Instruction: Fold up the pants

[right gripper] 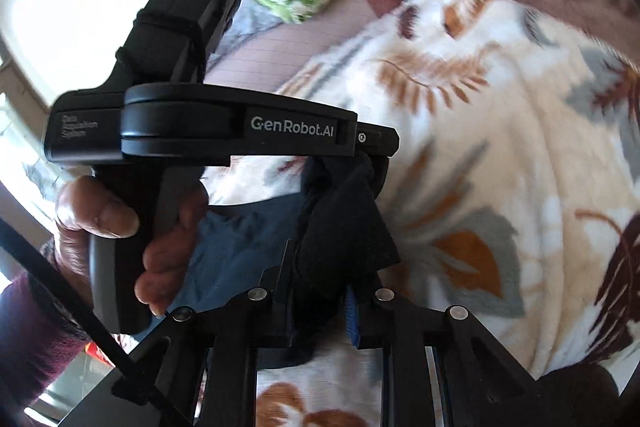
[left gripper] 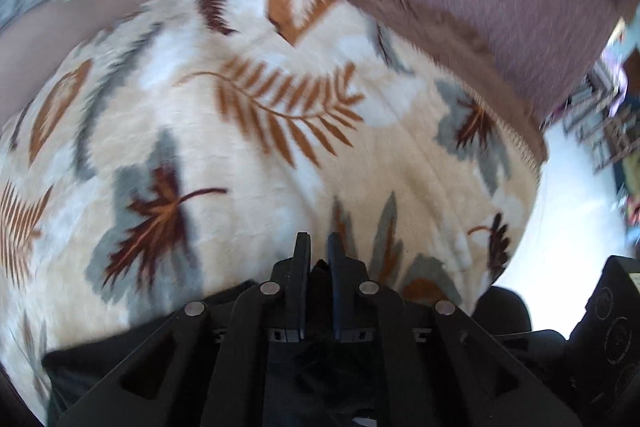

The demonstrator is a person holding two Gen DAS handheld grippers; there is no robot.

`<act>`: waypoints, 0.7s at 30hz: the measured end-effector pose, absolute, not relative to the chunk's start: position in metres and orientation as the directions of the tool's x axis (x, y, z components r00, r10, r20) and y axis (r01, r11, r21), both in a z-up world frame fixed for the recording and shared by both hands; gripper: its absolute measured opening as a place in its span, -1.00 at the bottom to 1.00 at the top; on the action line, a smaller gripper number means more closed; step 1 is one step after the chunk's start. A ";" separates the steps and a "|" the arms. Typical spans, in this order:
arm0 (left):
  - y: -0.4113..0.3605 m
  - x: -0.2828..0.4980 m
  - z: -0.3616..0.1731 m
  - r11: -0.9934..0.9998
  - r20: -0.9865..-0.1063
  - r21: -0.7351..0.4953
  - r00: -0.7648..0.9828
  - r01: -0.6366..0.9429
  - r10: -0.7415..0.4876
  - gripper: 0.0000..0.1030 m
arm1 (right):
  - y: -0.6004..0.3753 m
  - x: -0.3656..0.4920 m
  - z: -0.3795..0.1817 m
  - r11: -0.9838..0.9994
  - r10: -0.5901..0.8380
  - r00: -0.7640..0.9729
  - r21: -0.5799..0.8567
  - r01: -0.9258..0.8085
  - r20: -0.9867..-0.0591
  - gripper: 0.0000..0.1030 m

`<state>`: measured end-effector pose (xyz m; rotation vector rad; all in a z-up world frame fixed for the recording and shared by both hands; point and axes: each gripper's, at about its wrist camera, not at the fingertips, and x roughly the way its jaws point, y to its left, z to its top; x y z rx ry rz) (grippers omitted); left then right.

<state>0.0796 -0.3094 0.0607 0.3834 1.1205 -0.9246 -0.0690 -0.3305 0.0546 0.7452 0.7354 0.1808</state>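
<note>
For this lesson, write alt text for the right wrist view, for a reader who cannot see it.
The right gripper pinches a bunch of dark navy fabric pants above a cream plush leaf-print blanket. Close by, a hand holds the black left gripper, which also bites the cloth.

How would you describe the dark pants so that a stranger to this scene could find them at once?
Start at the cream blanket with brown and grey leaves that covers the bed. At its near edge the left tongs and right tongs pinch the dark pants. They are the only plain, unpatterned cloth there.

Dark pants bunched, hanging over leaf-print blanket
</note>
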 end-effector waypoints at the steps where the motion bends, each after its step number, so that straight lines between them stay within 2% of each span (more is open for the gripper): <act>1: -0.296 0.082 0.066 0.601 -0.880 -0.193 0.135 0.776 -0.456 -0.84 | -0.327 -0.068 0.059 0.738 0.404 0.738 0.669 0.086 -0.541 -0.59; 7: -0.204 0.103 0.084 0.706 -0.819 -0.320 0.191 0.631 -0.541 -0.84 | -0.275 -0.049 0.093 0.781 0.479 0.693 0.623 -0.055 -0.539 -0.59; 11: -0.139 0.112 0.074 0.753 -0.789 -0.422 0.205 0.506 -0.580 -0.84 | -0.227 -0.030 0.105 0.812 0.510 0.644 0.566 -0.143 -0.570 -0.59; 16: -0.075 0.118 0.057 0.794 -0.770 -0.483 0.253 0.368 -0.585 -0.82 | -0.166 -0.010 0.105 0.834 0.535 0.570 0.499 -0.237 -0.623 -0.60; 18: -0.055 0.117 0.053 0.805 -0.766 -0.499 0.273 0.320 -0.583 -0.70 | -0.151 -0.006 0.100 0.845 0.527 0.551 0.468 -0.259 -0.647 -0.60; 20: -0.032 0.112 0.052 0.804 -0.751 -0.524 0.294 0.282 -0.592 -0.29 | -0.134 0.001 0.093 0.863 0.503 0.531 0.421 -0.278 -0.682 -0.53; 21: -0.021 0.108 0.053 0.802 -0.742 -0.534 0.307 0.267 -0.596 -0.19 | -0.129 0.004 0.090 0.870 0.493 0.523 0.407 -0.278 -0.695 -0.46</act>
